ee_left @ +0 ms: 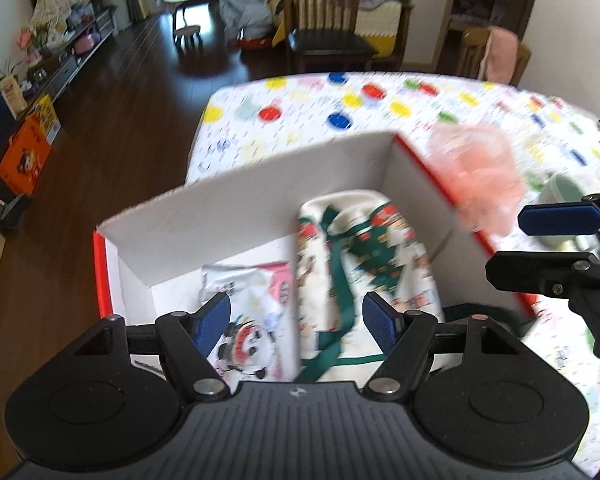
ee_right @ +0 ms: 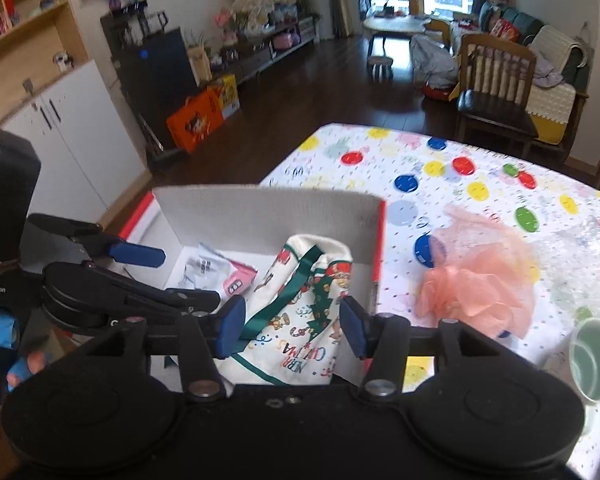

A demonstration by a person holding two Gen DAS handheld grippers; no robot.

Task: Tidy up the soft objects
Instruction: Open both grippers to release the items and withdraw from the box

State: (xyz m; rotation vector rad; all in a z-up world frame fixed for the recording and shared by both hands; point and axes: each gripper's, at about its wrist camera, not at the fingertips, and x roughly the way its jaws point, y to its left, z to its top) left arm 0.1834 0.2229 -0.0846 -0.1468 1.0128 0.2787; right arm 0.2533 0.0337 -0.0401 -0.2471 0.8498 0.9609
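Box on table: one Christmas bag, one packet inside. One pink pouf right, outside. Left gripper, right gripper released.

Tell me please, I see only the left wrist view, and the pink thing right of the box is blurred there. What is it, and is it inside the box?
Observer: It is a pink mesh sponge. It lies on the table, outside the box, beside its right wall.
Operator: Does the right gripper hold the bag?
Observer: No. The right gripper is open. The bag lies in the box beneath it, and the fingers do not pinch it.
Operator: Is anything else near the sponge?
Observer: Yes. Something clear and crumpled, perhaps plastic wrap, lies on the table to the right of the sponge.
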